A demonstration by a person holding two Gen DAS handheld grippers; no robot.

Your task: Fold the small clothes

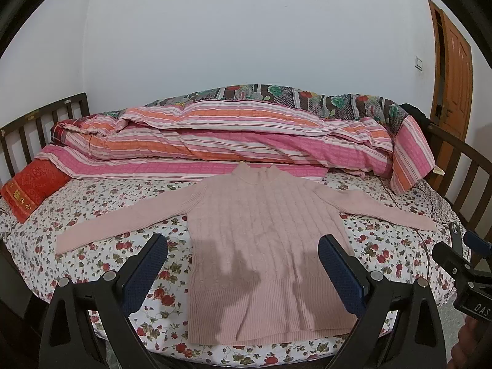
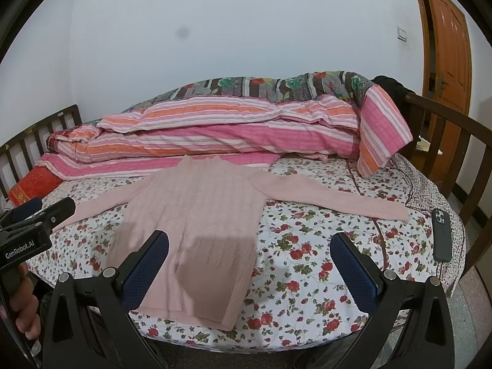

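A pink ribbed sweater [image 1: 255, 240] lies flat on the floral bed sheet [image 1: 101, 215], neck away from me, both sleeves spread out sideways. It also shows in the right wrist view [image 2: 196, 215]. My left gripper [image 1: 243, 246] is open and empty, hovering above the sweater's lower body. My right gripper [image 2: 250, 247] is open and empty, above the sweater's right hem side and the sheet. The right gripper's body shows at the right edge of the left wrist view [image 1: 461, 258]; the left gripper's body shows at the left edge of the right wrist view [image 2: 33, 230].
A rolled striped pink and orange quilt [image 1: 233, 141] lies along the far side of the bed. A red pillow [image 1: 33, 187] sits at the left. A dark phone [image 2: 442, 234] lies at the bed's right edge. Wooden rails [image 2: 442, 141] bound both ends. An orange door [image 2: 446, 43] stands at right.
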